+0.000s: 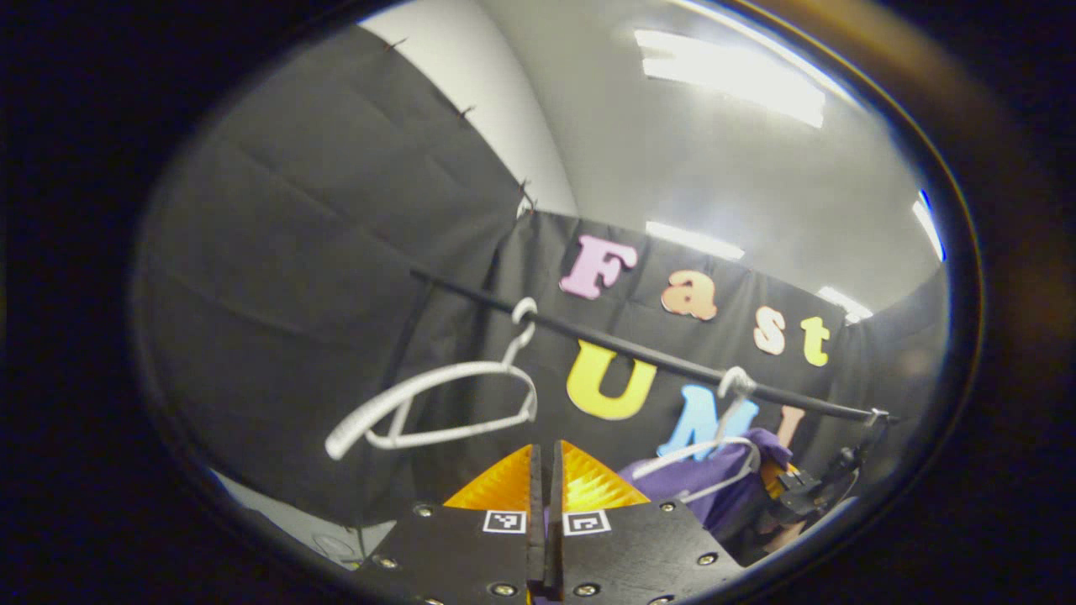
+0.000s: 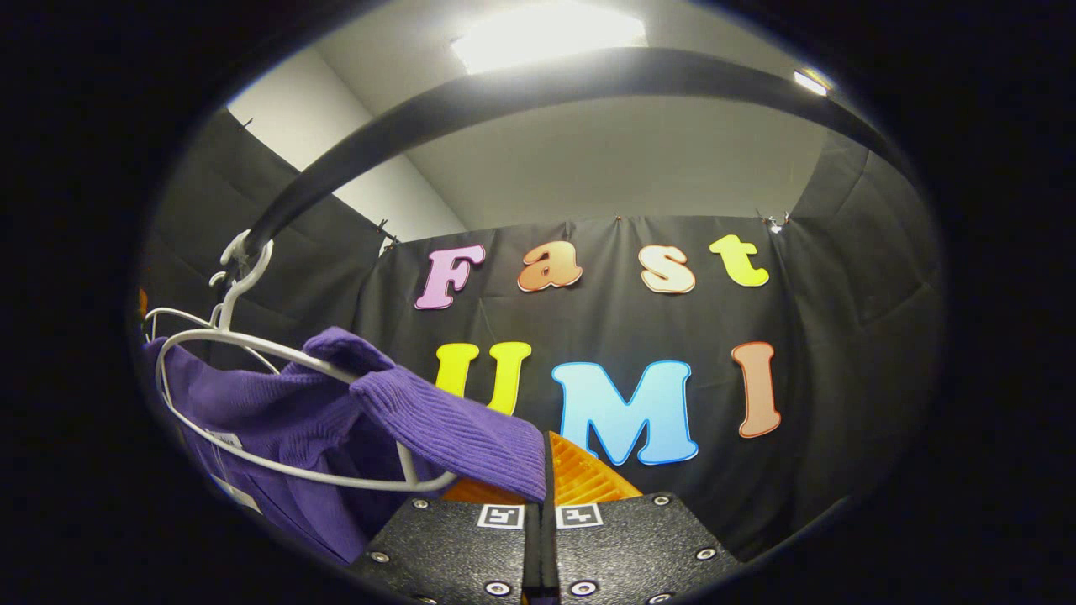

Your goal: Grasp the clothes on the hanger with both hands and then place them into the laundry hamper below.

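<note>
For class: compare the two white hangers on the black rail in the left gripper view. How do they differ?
The nearer hanger is bare; the farther hanger carries a purple garment. The nearer hanger looks larger; the farther hanger sits closer to the rail's end. Both are white and hooked on that rail.

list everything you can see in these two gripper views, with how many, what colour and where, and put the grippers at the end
rail: one, black, running across the booth in front of the cloth wall
bare hanger: one, white, hooked on the rail toward its left end in the left gripper view
hanger with the garment: one, white, hooked on the rail, partly out of the garment's neck
purple garment: one, purple knit, draped on that hanger, one fold lying over the right gripper's fingers
ceiling lights: several, white, overhead
left gripper: one, fingers together at the bottom of its own view, below the bare hanger
right gripper: one, fingers close together, at the garment's fold; whether cloth is pinched is unclear
</note>
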The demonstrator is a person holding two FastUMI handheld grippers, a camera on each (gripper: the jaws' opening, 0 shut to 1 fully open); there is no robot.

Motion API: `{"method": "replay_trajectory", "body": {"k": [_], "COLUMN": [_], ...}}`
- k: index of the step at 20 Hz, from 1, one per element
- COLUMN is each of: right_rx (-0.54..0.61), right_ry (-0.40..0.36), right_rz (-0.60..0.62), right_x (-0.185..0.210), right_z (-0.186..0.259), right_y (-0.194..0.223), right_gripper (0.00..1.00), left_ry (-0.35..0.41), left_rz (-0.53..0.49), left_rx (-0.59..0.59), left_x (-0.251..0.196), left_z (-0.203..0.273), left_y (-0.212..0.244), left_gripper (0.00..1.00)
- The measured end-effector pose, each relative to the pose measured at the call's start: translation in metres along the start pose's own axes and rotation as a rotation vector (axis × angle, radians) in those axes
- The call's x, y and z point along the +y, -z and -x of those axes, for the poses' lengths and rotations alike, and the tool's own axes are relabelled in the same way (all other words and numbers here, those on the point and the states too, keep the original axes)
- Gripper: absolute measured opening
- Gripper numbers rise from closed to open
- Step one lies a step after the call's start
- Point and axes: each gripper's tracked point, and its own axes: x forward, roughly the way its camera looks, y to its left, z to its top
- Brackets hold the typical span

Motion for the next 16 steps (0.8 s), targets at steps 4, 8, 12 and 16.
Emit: {"method": "replay_trajectory", "body": {"k": [4,8,12,16], "right_rx": [0.042,0.039,0.036,0.034], "right_ry": [-0.028,-0.053,-0.059,-0.066], "right_rz": [0.027,0.041,0.059,0.085], "right_x": [0.005,0.006,0.003,0.003], "right_z": [0.006,0.005,0.009,0.01], "right_y": [0.017,0.017,0.015,0.019], "right_gripper": [0.0,0.0,0.0,0.0], "left_ry": [-0.017,-0.035,-0.035,-0.051], "left_rz": [-0.056,-0.14,-0.205,-0.205], "left_rx": [0.112,0.153,0.172,0.122], "left_x": [0.001,0.011,0.027,0.036], "left_z": [-0.002,-0.033,-0.041,-0.037], "left_y": [0.092,0.115,0.115,0.098], "left_gripper": [0.34,0.63,0.5,0.09]}}
